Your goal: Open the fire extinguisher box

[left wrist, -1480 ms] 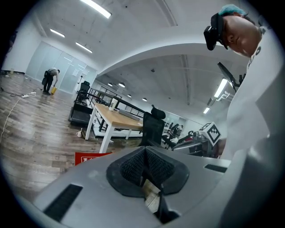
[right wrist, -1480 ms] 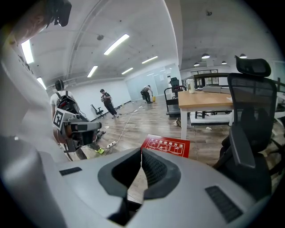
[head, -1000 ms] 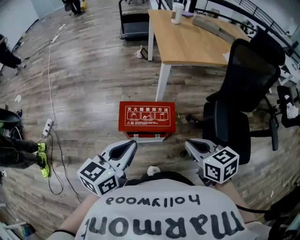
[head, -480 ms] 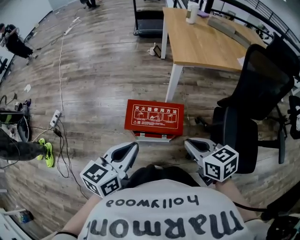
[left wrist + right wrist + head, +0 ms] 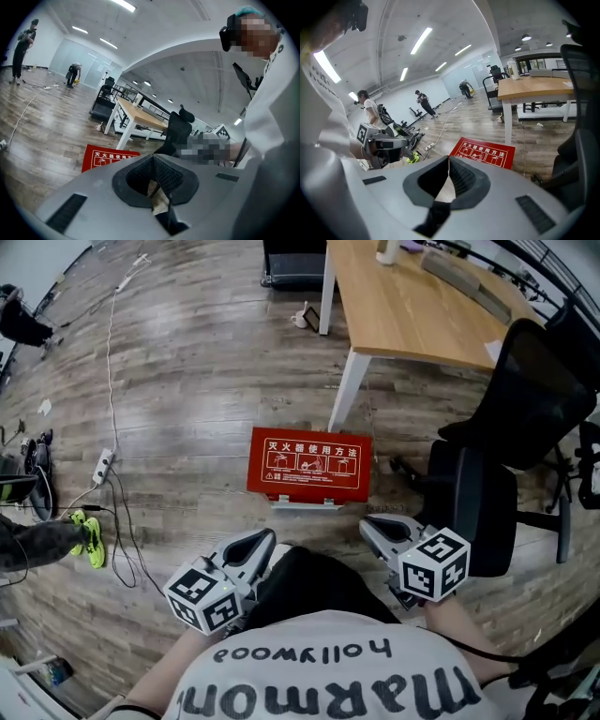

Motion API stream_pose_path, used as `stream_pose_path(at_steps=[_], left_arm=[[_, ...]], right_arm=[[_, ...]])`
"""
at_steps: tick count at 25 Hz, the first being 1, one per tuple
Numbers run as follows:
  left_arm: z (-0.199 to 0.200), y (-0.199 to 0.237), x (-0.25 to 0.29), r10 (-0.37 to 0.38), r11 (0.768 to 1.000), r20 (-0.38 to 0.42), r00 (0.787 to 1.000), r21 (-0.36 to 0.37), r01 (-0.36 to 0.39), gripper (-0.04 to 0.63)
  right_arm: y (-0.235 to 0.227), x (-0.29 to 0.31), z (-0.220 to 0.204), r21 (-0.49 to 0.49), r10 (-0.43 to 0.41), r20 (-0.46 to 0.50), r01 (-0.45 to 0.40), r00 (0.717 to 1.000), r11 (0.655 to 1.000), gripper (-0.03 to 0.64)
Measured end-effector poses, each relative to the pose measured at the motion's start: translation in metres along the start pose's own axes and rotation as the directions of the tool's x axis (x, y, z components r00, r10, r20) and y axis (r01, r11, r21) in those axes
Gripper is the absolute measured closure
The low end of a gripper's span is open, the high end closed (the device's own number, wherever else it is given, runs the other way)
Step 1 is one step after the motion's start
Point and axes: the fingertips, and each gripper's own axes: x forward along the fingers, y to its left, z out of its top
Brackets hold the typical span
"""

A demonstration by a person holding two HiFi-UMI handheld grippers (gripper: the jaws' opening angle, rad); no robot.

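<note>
Wood-plank floor (image 5: 187, 381) of an open office, with a pale wooden desk (image 5: 412, 315) on white legs, a black office chair (image 5: 506, 427) at right, and a power strip (image 5: 103, 465) at left. The red fire extinguisher box (image 5: 309, 465) lies flat on the floor beside a desk leg, ahead of my grippers and apart from both. My left gripper (image 5: 265, 538) and right gripper (image 5: 367, 525) have their fingers pressed together on nothing. My shirt (image 5: 328, 681) covers the lower head view. The frame edges cut off the desk and chair, and the fittings on the box's near edge are too small to make out.
</note>
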Motion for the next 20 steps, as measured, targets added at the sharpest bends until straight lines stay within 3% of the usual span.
stream_pose_path(at_steps=[6, 14, 20], left_arm=[[-0.014, 0.043, 0.015, 0.0, 1.0, -0.04, 0.999, -0.016, 0.0, 0.59], [-0.049, 0.095, 0.052, 0.01, 0.997, -0.115, 0.993, -0.07, -0.019, 0.589], [-0.079, 0.129, 0.084, -0.072, 0.987, -0.061, 0.996, -0.148, 0.062, 0.589]], right_arm=[[-0.006, 0.03, -0.014, 0.053, 0.06, 0.013, -0.061, 0.998, 0.997, 0.606], [-0.036, 0.083, -0.045, 0.074, 0.002, 0.039, -0.005, 0.999, 0.997, 0.604], [-0.059, 0.125, -0.066, 0.201, 0.029, 0.122, -0.053, 0.992, 0.978, 0.6]])
